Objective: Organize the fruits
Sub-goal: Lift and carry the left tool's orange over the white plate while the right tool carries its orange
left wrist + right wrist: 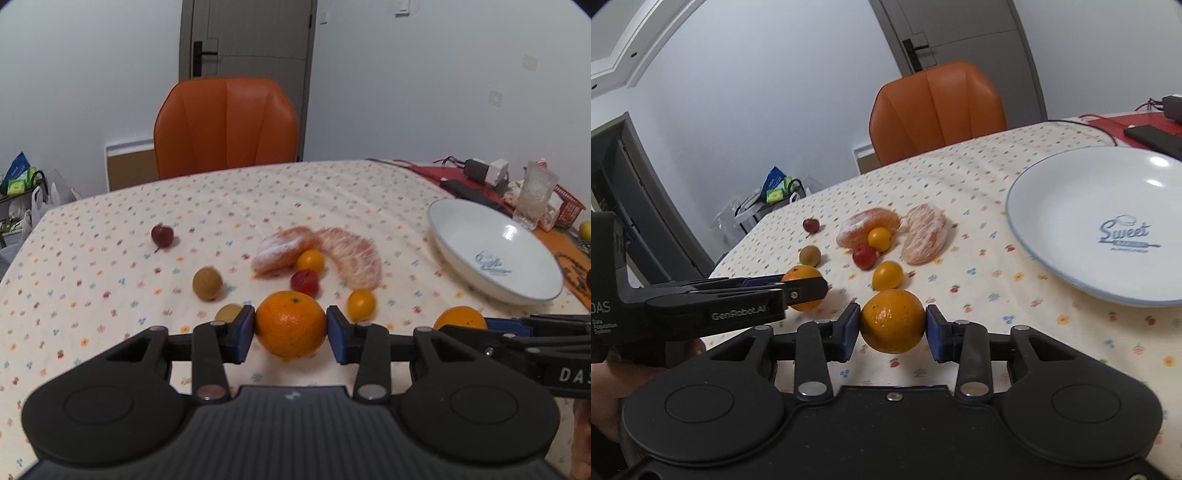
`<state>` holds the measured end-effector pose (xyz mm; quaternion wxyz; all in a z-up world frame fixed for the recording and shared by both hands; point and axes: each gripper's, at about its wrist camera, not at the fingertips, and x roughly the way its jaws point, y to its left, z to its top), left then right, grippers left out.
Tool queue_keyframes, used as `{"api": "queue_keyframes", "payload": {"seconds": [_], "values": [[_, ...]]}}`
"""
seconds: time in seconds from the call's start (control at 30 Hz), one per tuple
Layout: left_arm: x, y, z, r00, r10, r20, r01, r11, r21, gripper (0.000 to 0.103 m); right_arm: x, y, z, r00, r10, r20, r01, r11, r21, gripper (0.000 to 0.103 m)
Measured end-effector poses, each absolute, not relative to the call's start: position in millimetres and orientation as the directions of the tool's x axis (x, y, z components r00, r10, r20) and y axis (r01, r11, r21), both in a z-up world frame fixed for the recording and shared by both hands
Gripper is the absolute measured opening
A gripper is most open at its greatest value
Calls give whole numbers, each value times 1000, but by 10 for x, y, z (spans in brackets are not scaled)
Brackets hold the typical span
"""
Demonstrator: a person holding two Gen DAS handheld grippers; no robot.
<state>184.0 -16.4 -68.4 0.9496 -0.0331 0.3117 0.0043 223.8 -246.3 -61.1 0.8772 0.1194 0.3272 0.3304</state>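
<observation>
Two grippers (290,329) (892,322) each clamped on an orange (290,324) (892,320), seemingly near table's (92,258) edge.

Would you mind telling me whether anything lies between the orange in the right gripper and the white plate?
Nothing visible does: from the orange in the right gripper to the white plate, only bare tablecloth shows.
</observation>
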Motion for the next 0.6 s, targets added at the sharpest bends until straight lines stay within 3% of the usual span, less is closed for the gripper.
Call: {"api": "queue_keyframes", "payload": {"seconds": [0.6], "values": [[1748,-837,-283,847,-87,-524,80,996,-37,40,2120,-3097,-352,683,594,-424,-436,798,416,36]]}}
